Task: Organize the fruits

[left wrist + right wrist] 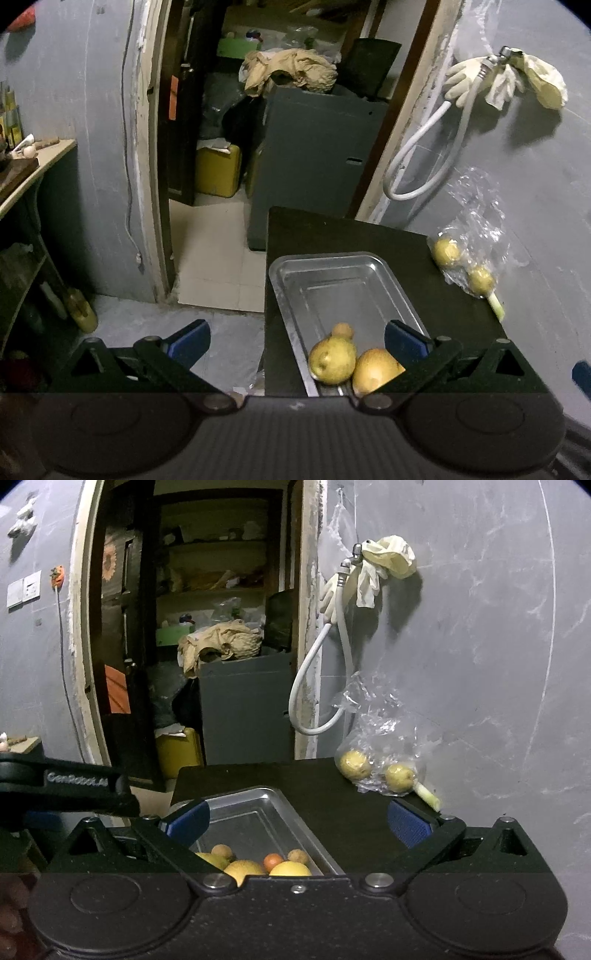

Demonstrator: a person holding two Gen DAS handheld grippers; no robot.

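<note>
We hold our left tongs [297, 341] with the two blue pads wide apart and nothing between them, low over the near left part of the dark tabletop [406, 251]. Just under them sits the metal tray [332, 266], which lies along the left edge of the tabletop. In its near end we see a green-yellow pear [331, 360], a small brown fruit [342, 329] touching it behind, and a big yellow fruit [373, 371] beside it. From the right tongs' camera we can also pick out a little orange one [273, 860] in there. The far end of the tray is bare. Our right tongs [299, 821] are wide apart too, and hold nothing, hanging over the middle of the tabletop. At the far right corner, by the wall, lies a clear plastic bag [373, 716] with two more pears [355, 764] inside and a pale green stalk [428, 795] poking out beside it. We think those two pears come next. To do it well, we should reach the right tongs to the bag, let the left tongs pin the plastic flat, and squeeze one pear gently around its fat middle so it does not slip or bruise.
</note>
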